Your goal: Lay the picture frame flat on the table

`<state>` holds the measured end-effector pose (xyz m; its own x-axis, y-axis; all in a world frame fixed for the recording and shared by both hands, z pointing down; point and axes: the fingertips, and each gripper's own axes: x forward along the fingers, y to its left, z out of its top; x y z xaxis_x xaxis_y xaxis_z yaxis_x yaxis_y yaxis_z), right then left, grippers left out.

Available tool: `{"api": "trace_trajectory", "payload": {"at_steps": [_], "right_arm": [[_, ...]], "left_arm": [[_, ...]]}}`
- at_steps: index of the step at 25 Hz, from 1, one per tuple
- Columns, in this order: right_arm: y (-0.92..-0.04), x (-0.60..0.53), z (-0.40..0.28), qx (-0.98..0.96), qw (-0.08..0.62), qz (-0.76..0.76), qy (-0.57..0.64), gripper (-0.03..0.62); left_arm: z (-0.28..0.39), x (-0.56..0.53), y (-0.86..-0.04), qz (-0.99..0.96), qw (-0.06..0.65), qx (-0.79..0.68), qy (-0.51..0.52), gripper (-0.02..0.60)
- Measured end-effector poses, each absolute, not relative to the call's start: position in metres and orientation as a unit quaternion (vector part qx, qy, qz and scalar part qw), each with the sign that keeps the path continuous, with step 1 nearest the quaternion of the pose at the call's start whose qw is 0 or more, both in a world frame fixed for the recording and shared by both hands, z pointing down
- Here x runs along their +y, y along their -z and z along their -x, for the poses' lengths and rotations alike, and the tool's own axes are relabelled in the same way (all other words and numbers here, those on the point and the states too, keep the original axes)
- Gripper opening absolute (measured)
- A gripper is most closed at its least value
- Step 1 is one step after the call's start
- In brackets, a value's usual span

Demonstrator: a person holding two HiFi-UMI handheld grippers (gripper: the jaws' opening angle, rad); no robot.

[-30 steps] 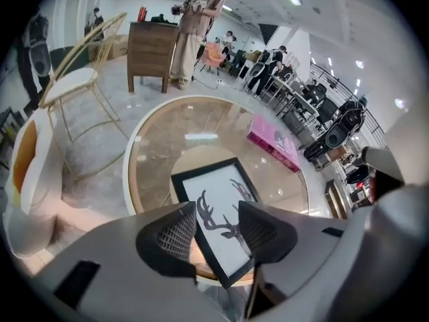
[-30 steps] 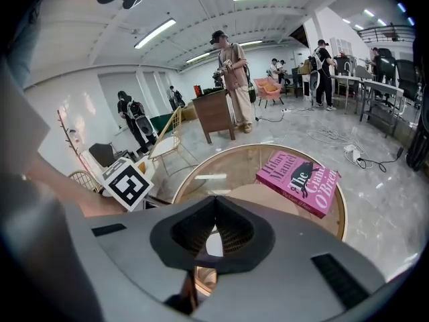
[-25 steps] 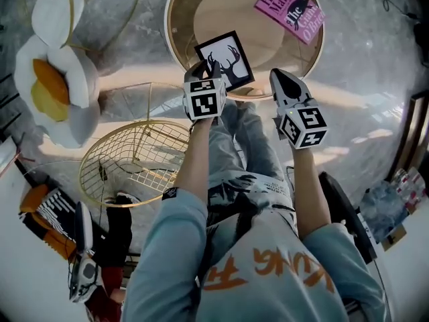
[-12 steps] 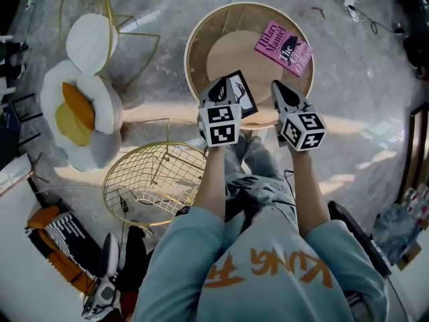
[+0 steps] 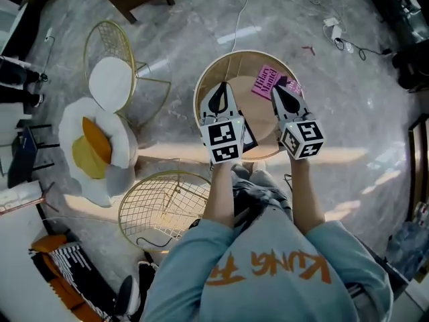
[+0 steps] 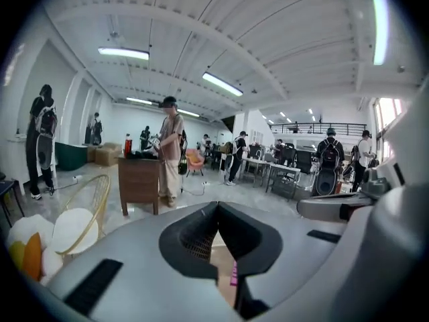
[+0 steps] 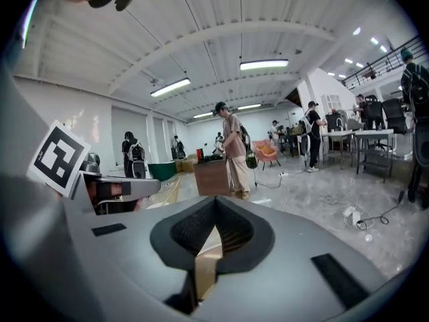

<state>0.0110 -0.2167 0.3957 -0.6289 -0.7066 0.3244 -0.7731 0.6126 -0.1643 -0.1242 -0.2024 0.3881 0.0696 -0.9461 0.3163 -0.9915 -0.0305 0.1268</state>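
On round table (image 5: 242, 91) | black-edged picture frame (image 5: 247, 135) flat | left tool (image 5: 220, 89), right tool (image 5: 277, 91) clenched empty

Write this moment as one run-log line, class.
picture frame: flat on table | left gripper: shut, empty | right gripper: shut, empty | pink book: on table

left gripper (image 5: 218, 94): jaws together, empty | right gripper (image 5: 282, 94): jaws together, empty | 2 forearms held forward, side by side, apart
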Motion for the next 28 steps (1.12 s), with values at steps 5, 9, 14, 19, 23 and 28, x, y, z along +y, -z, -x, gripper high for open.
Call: {"api": "trace_trajectory", "payload": {"at_steps": [5,9,14,19,23,28], "right_arm": [[-0.327,-0.239,-0.010,-0.900,0.069,-0.422,-0.089,-0.003],[-0.281,-0.254,-0.009,-0.900,0.032,-0.432,-0.056,-0.003],[-0.235,-0.262,-0.011,-0.901,-0.003,-0.434,-0.024,-0.003],[-0.201,-0.270,-0.019,-0.899,-0.025,-0.438,0.005,-0.003],[-0.186,-0.272,-0.022,-0.897,-0.029,-0.440,0.023,-0.003],[-0.189,-0.267,-0.029,-0.896,-0.019,-0.442,0.032,-0.003]], "left_arm": [[0.132,-0.214,-0.317,-0.710,0.066,-0.698,-0.061,0.020],[0.136,-0.222,-0.262,-0.706,-0.004,-0.706,-0.055,0.020],[0.140,-0.221,-0.212,-0.698,-0.054,-0.713,-0.033,0.020],[0.139,-0.223,-0.184,-0.683,-0.088,-0.724,-0.029,0.021],[0.146,-0.223,-0.174,-0.679,-0.086,-0.729,-0.005,0.021],[0.143,-0.219,-0.179,-0.681,-0.078,-0.728,0.008,0.020]]}}
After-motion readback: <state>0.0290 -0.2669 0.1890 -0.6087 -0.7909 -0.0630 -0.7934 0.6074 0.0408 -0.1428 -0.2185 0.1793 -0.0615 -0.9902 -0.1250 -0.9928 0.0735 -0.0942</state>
